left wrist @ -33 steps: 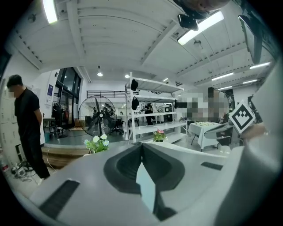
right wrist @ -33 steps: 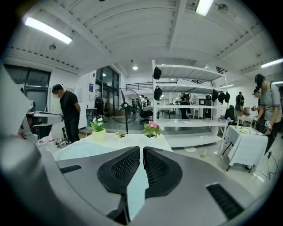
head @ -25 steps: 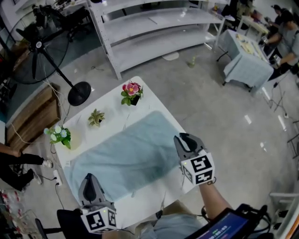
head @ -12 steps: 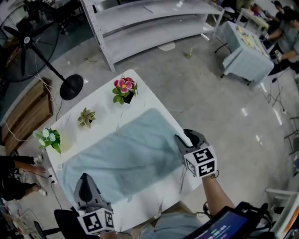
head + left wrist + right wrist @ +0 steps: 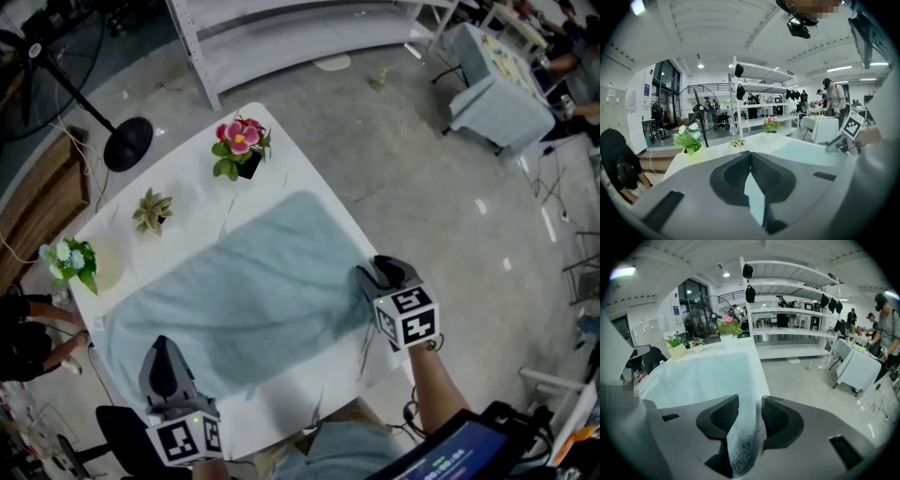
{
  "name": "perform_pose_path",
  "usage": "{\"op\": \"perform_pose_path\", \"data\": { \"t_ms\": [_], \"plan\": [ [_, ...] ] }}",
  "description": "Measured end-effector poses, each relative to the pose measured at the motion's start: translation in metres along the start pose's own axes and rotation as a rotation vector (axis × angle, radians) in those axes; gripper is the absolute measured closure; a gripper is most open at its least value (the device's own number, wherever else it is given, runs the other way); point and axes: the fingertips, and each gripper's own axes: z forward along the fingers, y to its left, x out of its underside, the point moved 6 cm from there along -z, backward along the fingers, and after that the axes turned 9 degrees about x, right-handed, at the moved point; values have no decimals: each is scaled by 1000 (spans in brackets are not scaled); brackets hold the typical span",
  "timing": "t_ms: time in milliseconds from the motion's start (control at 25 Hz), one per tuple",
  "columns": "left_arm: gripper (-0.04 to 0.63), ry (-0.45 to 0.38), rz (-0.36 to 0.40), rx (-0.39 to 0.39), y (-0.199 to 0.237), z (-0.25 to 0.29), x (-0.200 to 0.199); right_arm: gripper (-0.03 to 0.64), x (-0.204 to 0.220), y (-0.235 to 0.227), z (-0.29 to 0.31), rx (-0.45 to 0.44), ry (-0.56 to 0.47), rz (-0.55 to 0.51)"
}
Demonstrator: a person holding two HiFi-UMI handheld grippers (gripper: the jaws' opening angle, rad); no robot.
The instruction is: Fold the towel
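Observation:
A light blue towel (image 5: 234,291) lies spread flat on the white table (image 5: 192,183). My right gripper (image 5: 375,275) is low at the towel's near right corner. Its jaws have just been opening, and in the right gripper view the towel's edge (image 5: 740,427) runs between the parted pads of the gripper (image 5: 750,401) without being pinched. My left gripper (image 5: 161,349) is near the towel's near left corner, above the table's front edge. In the left gripper view this gripper (image 5: 750,152) has its tips touching with nothing held, and the towel (image 5: 801,152) stretches ahead.
Three small plants stand along the table's far side: pink flowers (image 5: 239,145), a succulent (image 5: 150,211) and white flowers (image 5: 70,262). A fan base (image 5: 127,141) and white shelving (image 5: 309,28) stand on the floor beyond. A cloth-covered table (image 5: 502,84) is at far right. A person's legs (image 5: 28,323) are at left.
Both grippers have sunk toward the table. The right one has dropped onto the towel's near right corner and its jaws have spread. The left one stays shut.

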Motion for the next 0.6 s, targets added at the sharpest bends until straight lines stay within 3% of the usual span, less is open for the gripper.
{"op": "perform_pose_path", "data": {
  "t_ms": [80, 200, 440, 600],
  "plan": [
    [588, 6, -4, -2, 0, 0, 3, 466, -1, 0, 2, 0, 20, -13],
    [588, 12, -12, -15, 3, -5, 7, 570, -5, 3, 5, -29, 35, 10],
    [588, -3, -29, -42, 15, -27, 11, 580, -23, -5, -12, -85, -32, 226],
    [588, -20, -43, -42, 23, -46, 12, 578, -34, -6, -31, -62, -61, 239]
  ]
}}
